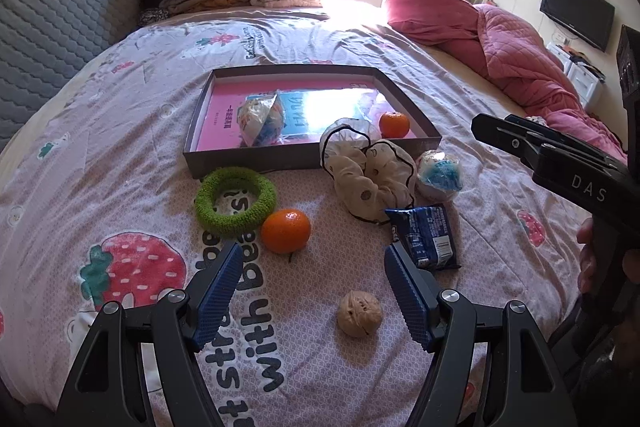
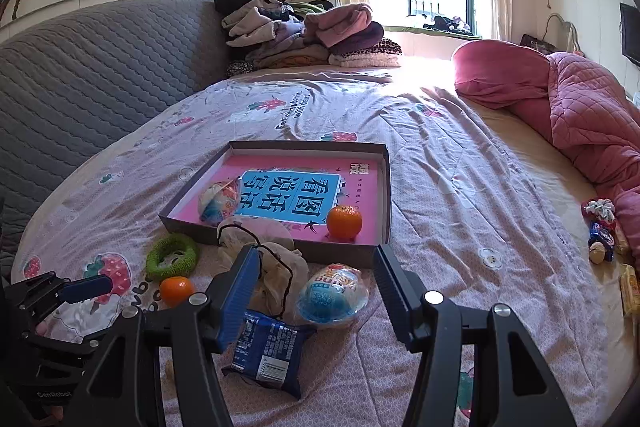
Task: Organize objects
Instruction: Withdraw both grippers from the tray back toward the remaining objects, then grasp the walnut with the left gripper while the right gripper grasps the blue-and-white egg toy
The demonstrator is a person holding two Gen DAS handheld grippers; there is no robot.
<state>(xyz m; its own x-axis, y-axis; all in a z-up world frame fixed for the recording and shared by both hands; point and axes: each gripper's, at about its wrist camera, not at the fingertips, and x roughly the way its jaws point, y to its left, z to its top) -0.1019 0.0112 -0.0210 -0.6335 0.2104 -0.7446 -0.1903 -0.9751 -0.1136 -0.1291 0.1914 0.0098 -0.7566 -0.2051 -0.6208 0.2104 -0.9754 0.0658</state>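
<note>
Left wrist view: left gripper (image 1: 312, 259) spread wide, empty; right gripper (image 2: 316, 259) likewise released above the bedsheet (image 2: 460, 187).

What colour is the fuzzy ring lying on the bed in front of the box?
Green. The ring shows best in the left wrist view.

We see a shallow grey box (image 1: 224, 163) with a pink book inside, open on the bed. In it lie 1 wrapped ball (image 1: 260, 123) and 1 orange (image 1: 394, 125) at its near right corner. In front of the box we find a green ring (image 1: 235, 201), a 2nd orange (image 1: 285, 231) just beside it, a crumpled cream cloth (image 1: 368, 179), a blue-and-white wrapped ball (image 1: 440, 175), a dark blue snack packet (image 1: 424, 237) and a walnut (image 1: 359, 313) nearest us.
</note>
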